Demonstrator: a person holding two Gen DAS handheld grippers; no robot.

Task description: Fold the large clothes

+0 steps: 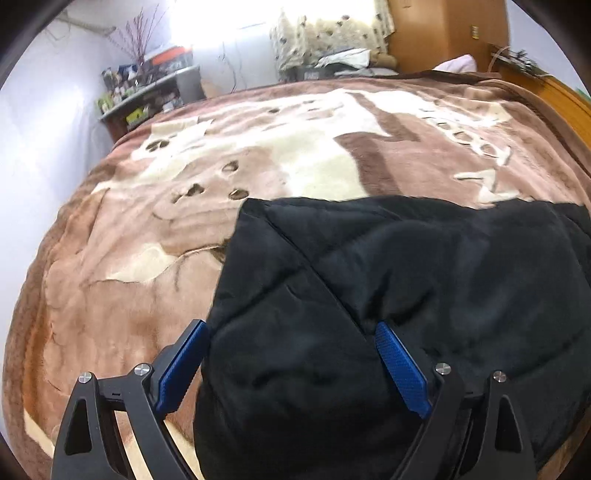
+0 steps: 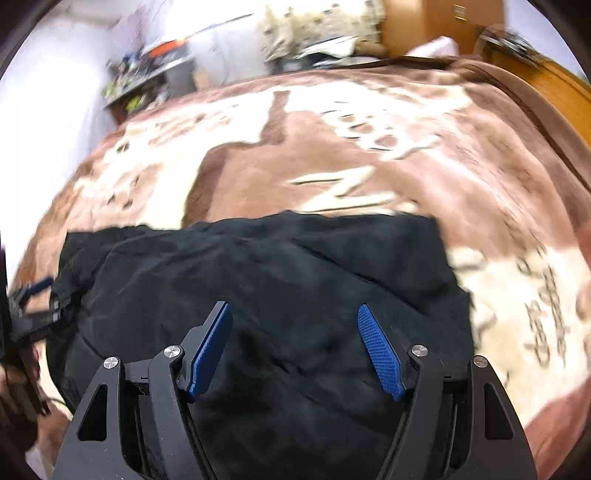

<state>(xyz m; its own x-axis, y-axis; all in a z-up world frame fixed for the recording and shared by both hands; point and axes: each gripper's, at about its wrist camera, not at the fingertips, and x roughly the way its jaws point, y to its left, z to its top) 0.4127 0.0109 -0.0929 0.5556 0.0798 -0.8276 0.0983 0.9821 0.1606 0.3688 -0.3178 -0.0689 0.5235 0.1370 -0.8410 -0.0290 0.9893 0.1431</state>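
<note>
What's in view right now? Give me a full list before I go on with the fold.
black quilted padded garment: one, black, lying on the near part of the bed
plush patterned blanket: one, brown and cream, covering the bed
cluttered shelf: one, grey, far left by the wall
wooden cabinet: one, orange-brown, far right
left hand-held gripper: one, black with blue pads, open over the garment's left edge
right hand-held gripper: one, same colours, open over the garment

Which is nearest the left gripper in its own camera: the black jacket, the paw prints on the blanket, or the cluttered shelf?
1. Black jacket, right between the open left gripper fingers.
2. Paw prints, mid-bed, ahead left.
3. Cluttered shelf, far left by the wall.
</note>
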